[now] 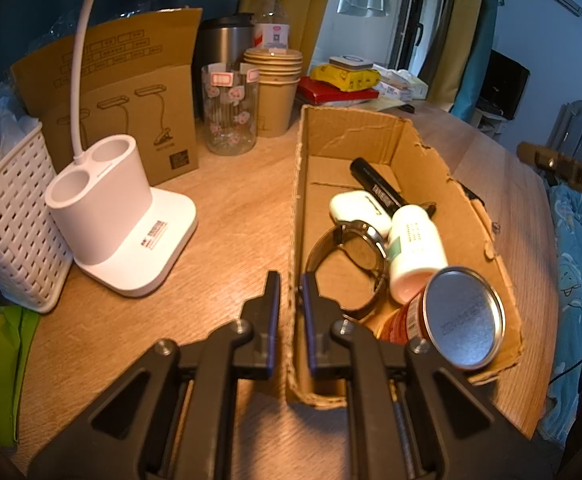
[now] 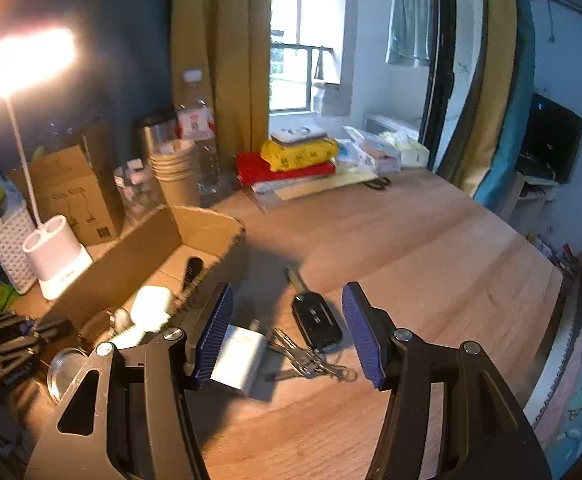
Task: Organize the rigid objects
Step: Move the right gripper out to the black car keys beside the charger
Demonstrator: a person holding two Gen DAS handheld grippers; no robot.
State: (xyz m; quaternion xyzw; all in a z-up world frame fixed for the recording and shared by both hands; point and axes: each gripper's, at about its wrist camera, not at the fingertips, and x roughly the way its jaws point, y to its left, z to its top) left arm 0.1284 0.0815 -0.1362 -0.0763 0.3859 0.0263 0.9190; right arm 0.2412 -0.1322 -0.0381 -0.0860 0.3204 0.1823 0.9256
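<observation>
Widening over the car key (image 2: 317,322) and charger (image 2: 238,359), the empty right tool (image 2: 289,330) should straddle one item squarely, while the left tool (image 1: 291,300) pinches the cardboard box (image 1: 295,216) wall steady on the desk (image 2: 431,248).

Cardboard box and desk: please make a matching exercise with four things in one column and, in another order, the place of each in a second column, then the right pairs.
Things:
1. wristwatch
2. car key
3. white charger
4. paper cups

Places:
A. on the desk, between the open fingers of the right gripper
B. stacked behind the cardboard box, at the back of the desk
C. inside the cardboard box, beside the white bottle
D. on the desk, close to the right gripper's left finger

Pairs: 1-C, 2-A, 3-D, 4-B
</observation>
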